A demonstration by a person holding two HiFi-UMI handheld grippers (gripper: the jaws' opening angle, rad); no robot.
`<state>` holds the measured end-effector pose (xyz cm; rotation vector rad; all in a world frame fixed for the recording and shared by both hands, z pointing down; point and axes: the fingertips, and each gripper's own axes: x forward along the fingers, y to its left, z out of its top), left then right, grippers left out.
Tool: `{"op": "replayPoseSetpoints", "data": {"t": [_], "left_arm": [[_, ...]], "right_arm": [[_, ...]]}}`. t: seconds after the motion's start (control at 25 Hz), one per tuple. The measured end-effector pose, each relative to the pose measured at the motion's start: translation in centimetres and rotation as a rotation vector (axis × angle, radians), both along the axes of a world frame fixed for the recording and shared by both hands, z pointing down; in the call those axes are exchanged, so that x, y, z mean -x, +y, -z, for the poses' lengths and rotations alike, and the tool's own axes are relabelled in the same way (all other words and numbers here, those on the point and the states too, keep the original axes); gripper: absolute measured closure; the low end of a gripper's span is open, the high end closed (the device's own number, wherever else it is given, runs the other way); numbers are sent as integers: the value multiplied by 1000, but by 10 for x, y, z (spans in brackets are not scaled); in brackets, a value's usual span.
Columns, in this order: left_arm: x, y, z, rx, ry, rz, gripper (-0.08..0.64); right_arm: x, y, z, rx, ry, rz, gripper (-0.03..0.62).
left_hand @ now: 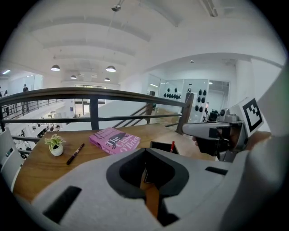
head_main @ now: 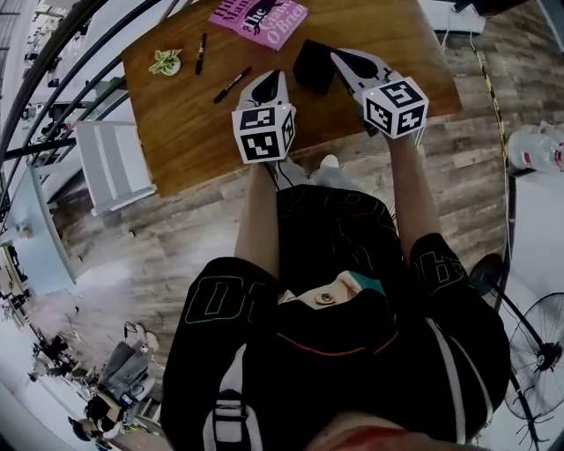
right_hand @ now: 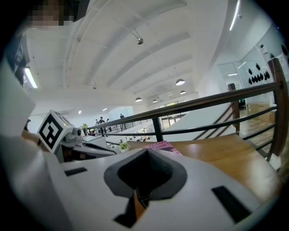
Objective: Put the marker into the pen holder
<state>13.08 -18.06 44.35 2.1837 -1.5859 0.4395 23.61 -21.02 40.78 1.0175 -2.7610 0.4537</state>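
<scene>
With left hand-held gripper and right hand-held gripper pressed together, marker stands upright in holder.

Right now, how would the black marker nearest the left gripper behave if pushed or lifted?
The black marker is slim and round-looking, lying flat on the smooth wooden table, so a sideways push would probably roll it. It looks straight and rigid, likely light, so it should lift without bending.

Open mezzanine in large office-like hall. Dark metal railing along edge; lower level with people beyond it. High white ceiling, round hanging lamps. Wood-plank floor. Wooden table with book, small potted plant. Standing fan nearby.
</scene>
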Motion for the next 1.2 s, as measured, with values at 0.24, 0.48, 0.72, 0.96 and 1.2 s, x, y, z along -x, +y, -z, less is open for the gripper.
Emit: {"op": "replayPoseSetpoints", "data": {"t": [0.24, 0.48, 0.72, 0.96, 1.2], "left_arm": [[47, 3, -3, 15, 13, 86, 554], [99, 12, -11, 29, 30, 167, 554], [154, 18, -11, 27, 47, 245, 554], [207, 40, -28, 56, 89, 361, 554], [241, 67, -56, 109, 139, 454, 554]], "right_arm": [[49, -3, 3, 1, 7, 82, 586], [108, -6, 1, 2, 24, 167, 586], [166, -6, -2, 3, 56, 243, 586], [226, 2, -20, 18, 133, 362, 586], [264, 12, -48, 29, 243, 448, 586]]}}
